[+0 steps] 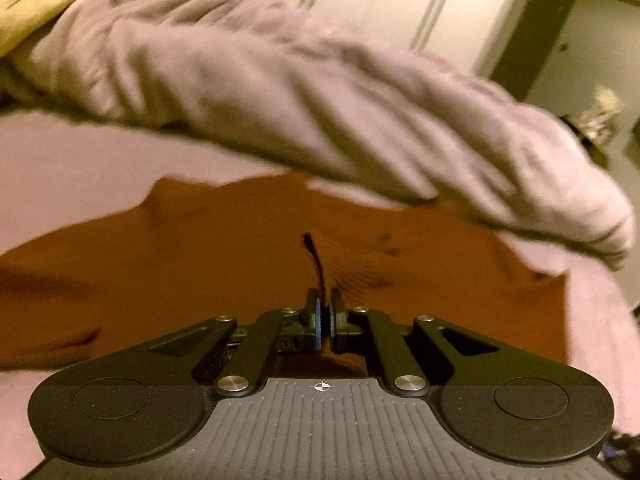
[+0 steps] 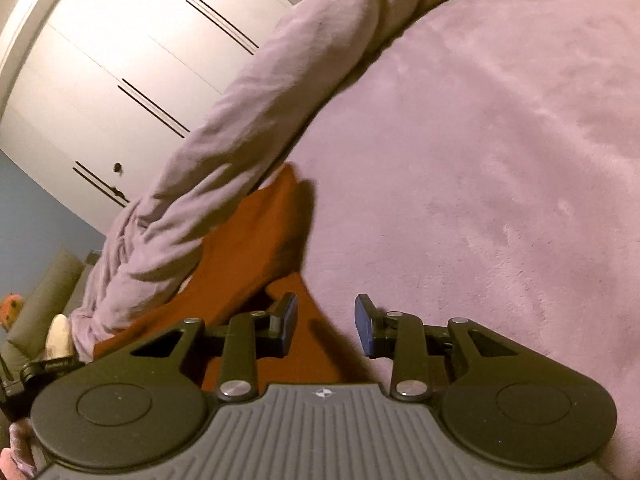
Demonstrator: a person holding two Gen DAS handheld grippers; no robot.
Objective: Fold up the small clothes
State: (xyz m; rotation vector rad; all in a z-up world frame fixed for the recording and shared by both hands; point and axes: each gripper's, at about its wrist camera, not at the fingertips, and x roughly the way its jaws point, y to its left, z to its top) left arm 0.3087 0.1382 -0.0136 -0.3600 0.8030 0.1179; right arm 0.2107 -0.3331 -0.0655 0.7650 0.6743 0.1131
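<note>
Left hand-held gripper (image 1: 327,312) is pinched tight on a fold of the orange cloth (image 1: 200,264), which spreads out right in front of it on the pink bed (image 1: 60,168). Right hand-held gripper (image 2: 326,326) is partly open, holding nothing, cloth edge just under its left finger. Rumpled blanket (image 1: 280,88) lies behind, wardrobe (image 2: 120,60) beyond.

A soft mauve plush bedspread (image 2: 500,140) covers the near surface, with a rumpled mauve duvet (image 1: 280,92) heaped along its far edge. Beyond stands a white panelled wardrobe (image 2: 120,60) with dark slit handles. A blue wall (image 2: 36,216) shows at far left, a dark doorway (image 1: 532,40) far right. Lighting is dim and warm.
</note>
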